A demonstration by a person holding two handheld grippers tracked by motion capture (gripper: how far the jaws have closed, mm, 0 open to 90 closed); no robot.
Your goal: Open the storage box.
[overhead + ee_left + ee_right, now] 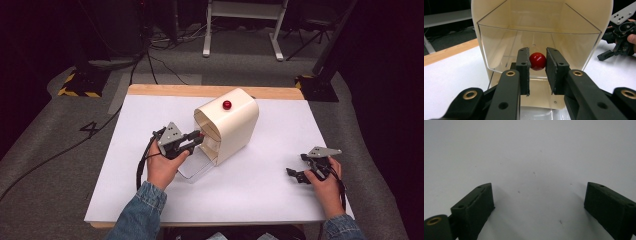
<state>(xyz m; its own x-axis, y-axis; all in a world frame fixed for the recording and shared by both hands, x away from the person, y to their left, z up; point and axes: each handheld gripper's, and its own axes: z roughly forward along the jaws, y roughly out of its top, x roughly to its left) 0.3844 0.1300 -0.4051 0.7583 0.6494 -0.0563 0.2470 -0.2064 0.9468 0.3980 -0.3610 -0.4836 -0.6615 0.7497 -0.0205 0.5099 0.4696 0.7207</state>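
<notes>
Left gripper [196, 138] held in the left hand [161, 167] at the left-centre of the white worktop [260, 185], aimed into the open mouth of a cream box [235, 125]. Jaws closed on a red knob [537, 61]: in the left gripper view, knob squarely between the two black pads [523, 65], touching both, level with their upper halves and close to the tips. Knob fixed to the clear flap [499, 47] hanging across the box opening; flap seen through to the cream inner walls behind. A clear tray [195, 167] lying on the worktop just below the box mouth, right beside the left hand. Denim sleeve [140, 212] coming in from the bottom edge.

Further right, on top of the cream box, a second red knob [227, 104], well apart from either gripper. Box standing near the back middle of the worktop, tilted so its opening faces the left gripper.

At the far right, right gripper [299, 175] held in the right hand [327, 182], resting low near the front right edge of the worktop, well apart from the box. Jaws wide open, nothing between them: in the right gripper view, bare white worktop [531, 170] between the two pads [474, 207]. Same gripper visible at the right edge of the left gripper view, beyond the box.
</notes>
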